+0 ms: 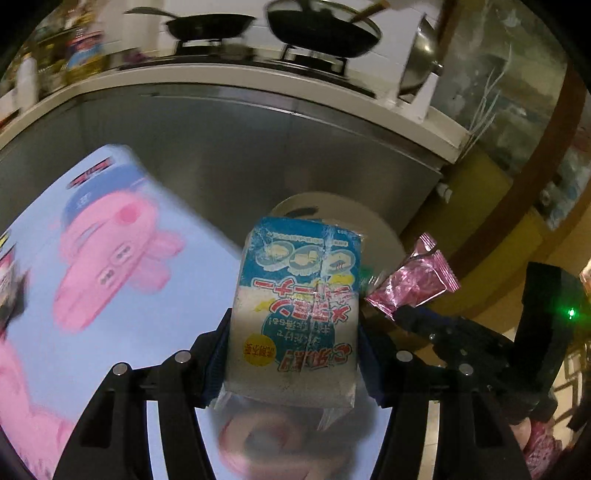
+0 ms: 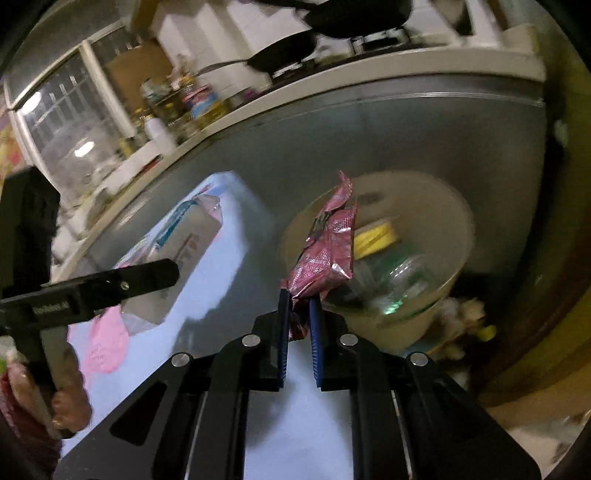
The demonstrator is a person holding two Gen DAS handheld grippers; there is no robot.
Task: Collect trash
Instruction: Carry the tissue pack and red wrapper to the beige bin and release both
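Note:
My left gripper [image 1: 293, 325] is shut on a blue and white sponge package [image 1: 299, 306] and holds it in the air in front of a round cream trash bin [image 1: 376, 229]. My right gripper [image 2: 298, 299] is shut on a pink foil wrapper [image 2: 328, 251] and holds it up at the bin's near rim [image 2: 436, 310]. The bin holds a yellow item [image 2: 376, 234] and clear plastic trash [image 2: 402, 280]. The pink wrapper [image 1: 413, 280] and right gripper [image 1: 399, 315] also show in the left wrist view, right of the package. The left gripper's body [image 2: 110, 286] shows at the left of the right wrist view.
A light blue mat with pink cartoon figures [image 1: 110, 258] lies below at the left. A steel-fronted kitchen counter [image 1: 258, 147] stands behind, with black pans [image 1: 321, 29] on the stove and bottles [image 2: 192, 103] on top. A brown door frame [image 1: 535, 166] is at the right.

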